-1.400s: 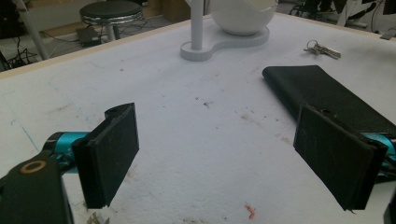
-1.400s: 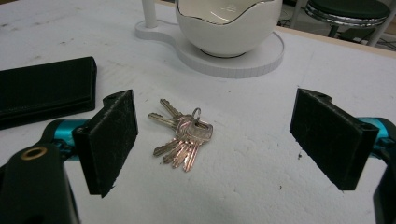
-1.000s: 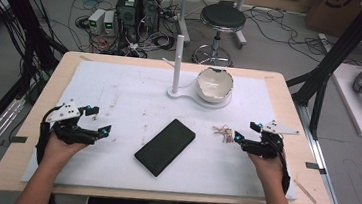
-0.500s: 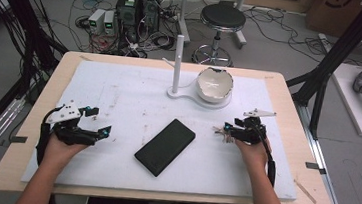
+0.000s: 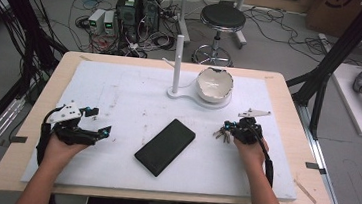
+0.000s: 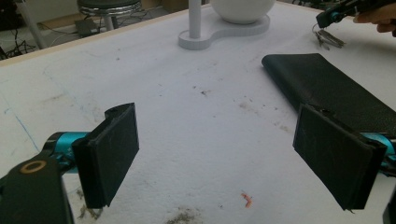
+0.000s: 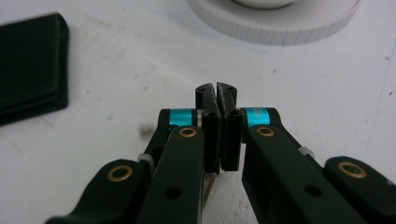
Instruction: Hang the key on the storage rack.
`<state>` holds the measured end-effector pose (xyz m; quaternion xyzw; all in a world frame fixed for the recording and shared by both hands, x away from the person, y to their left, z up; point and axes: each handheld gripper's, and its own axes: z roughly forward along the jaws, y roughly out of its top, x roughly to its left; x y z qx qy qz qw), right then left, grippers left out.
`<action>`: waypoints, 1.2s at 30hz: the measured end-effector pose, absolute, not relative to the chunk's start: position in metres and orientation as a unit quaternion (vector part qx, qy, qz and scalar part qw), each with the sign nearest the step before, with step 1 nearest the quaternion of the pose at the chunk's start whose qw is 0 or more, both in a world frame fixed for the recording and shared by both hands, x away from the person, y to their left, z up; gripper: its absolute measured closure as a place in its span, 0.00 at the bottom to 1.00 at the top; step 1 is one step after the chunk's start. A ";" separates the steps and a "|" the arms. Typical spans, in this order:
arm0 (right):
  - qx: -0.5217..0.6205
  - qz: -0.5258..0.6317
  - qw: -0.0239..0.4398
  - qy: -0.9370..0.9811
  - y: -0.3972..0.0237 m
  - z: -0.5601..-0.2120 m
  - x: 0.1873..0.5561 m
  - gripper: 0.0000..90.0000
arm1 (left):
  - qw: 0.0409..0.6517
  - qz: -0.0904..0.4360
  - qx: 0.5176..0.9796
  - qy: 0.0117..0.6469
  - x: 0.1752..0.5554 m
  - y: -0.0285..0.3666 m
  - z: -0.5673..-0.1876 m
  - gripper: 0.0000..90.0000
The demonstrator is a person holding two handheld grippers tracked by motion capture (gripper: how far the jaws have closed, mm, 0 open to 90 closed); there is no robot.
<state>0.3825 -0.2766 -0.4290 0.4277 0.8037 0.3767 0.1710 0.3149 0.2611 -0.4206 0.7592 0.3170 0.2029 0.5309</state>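
A small bunch of keys [image 5: 220, 134] lies on the white mat just right of a black phone [image 5: 165, 147]. My right gripper [image 5: 228, 126] has its tip on the keys. Its jaws have just been closing and now stand pressed together [image 7: 218, 93], with a sliver of key metal [image 7: 208, 184] showing under the pads. In the left gripper view the keys [image 6: 329, 39] sit directly below that tip [image 6: 327, 18]. My left gripper [image 5: 101, 120] rests open at the left of the mat, nothing between its pads [image 6: 215, 154], and the phone [image 6: 327, 88] lies beyond its right jaw.
A white bowl [image 5: 214, 82] sits on a white stand base [image 5: 189, 95] with an upright post [image 5: 177, 61] at the back of the mat [image 5: 119, 91]. Beyond the table's far edge are a stool [image 5: 222, 18] and floor cables.
My right gripper has moved left from the mat's right side to the keys and its jaws have closed there. The left gripper and the phone have stayed put.
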 end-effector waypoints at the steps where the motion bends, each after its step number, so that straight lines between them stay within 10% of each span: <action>1: 0.429 0.384 0.170 0.800 -0.278 -0.425 0.381 1.00 | 0.531 0.203 0.760 0.316 0.315 0.261 -0.420 0.16; 36: 0.261 0.474 0.192 0.819 -0.191 -0.240 0.409 1.00 | 0.535 0.205 0.760 0.306 0.315 0.258 -0.416 0.16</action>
